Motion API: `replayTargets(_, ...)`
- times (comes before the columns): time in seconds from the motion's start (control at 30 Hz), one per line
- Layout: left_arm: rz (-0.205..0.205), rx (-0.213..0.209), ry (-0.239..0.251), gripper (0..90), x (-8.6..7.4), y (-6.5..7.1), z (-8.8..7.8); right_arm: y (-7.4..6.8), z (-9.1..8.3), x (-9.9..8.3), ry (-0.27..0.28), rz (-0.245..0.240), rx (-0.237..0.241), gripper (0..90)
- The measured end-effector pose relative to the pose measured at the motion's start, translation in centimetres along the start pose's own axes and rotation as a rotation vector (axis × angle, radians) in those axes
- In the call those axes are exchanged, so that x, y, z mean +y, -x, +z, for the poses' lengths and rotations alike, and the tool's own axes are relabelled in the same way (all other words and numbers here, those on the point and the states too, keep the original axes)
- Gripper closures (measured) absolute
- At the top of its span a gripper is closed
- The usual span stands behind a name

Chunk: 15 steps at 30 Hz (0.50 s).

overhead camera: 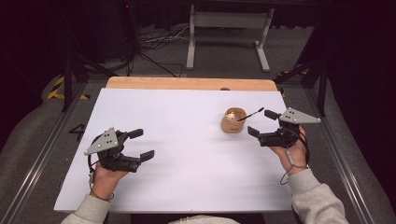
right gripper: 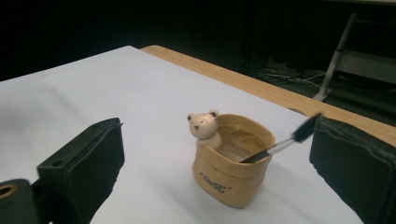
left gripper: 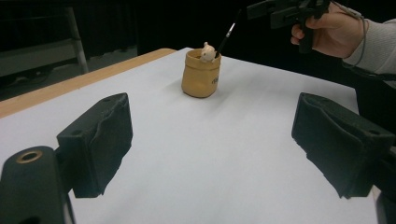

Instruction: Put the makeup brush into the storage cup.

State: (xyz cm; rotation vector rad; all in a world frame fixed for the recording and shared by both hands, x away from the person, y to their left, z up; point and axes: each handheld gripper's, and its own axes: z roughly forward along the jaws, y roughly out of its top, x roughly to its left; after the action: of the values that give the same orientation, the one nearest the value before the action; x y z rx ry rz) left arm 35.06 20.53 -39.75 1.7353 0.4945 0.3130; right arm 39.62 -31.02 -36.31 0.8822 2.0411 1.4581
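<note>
Standing alone on the white sheet (overhead camera: 187,154): bear pot (right gripper: 232,158), brush (right gripper: 280,145) inside.

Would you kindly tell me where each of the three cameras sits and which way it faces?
High view: above the person's side, looking forward and down on the white table; both forearms, left tongs and right tongs show.
Left gripper view: on the left tongs, looking across the table at the tan pot; its own open jaws show, with the other hand beyond.
Right gripper view: on the right tongs, close to the pot; its open jaws flank it.
All three share the pot and its brush.
</note>
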Motion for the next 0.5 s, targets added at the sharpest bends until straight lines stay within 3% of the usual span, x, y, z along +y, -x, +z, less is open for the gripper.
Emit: replayTargets(0.5, -0.022, 0.015, 0.006, 12.3, -1.3, 0.4, -2.0, -2.2, -1.8, -1.7, 0.071, -0.061, 0.078, 1.2)
